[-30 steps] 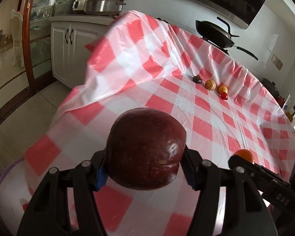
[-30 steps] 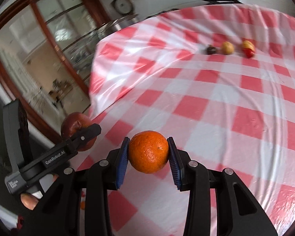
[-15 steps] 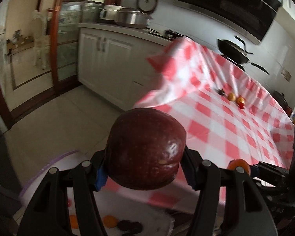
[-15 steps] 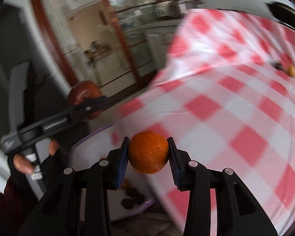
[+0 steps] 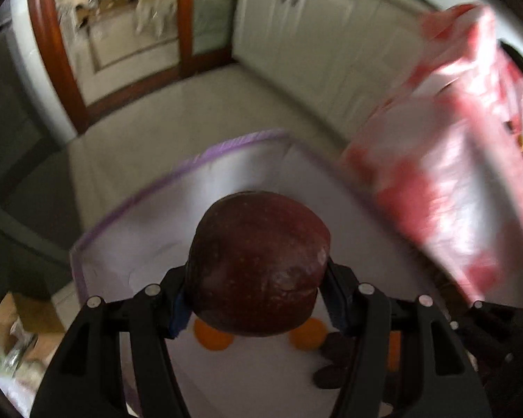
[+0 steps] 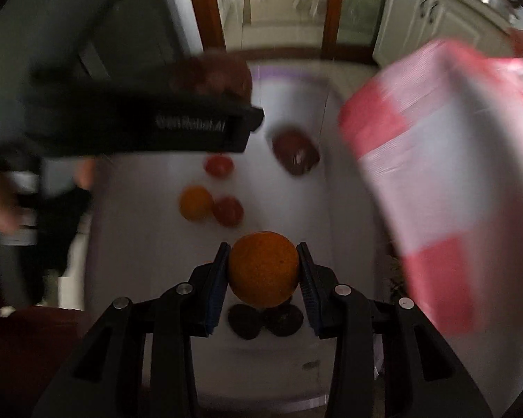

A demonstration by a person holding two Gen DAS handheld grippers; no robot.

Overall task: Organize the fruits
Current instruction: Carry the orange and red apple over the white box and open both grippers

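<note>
Left wrist view, left gripper (image 5: 256, 301) fingers clamping dark red speckled apple (image 5: 258, 261), right gripper (image 6: 263, 275) fingers clamping dimpled orange (image 6: 263, 268)

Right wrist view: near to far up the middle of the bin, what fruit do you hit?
Held orange in the right gripper, then the loose orange beside a red fruit, another red fruit, then the dark apple farthest.
</note>
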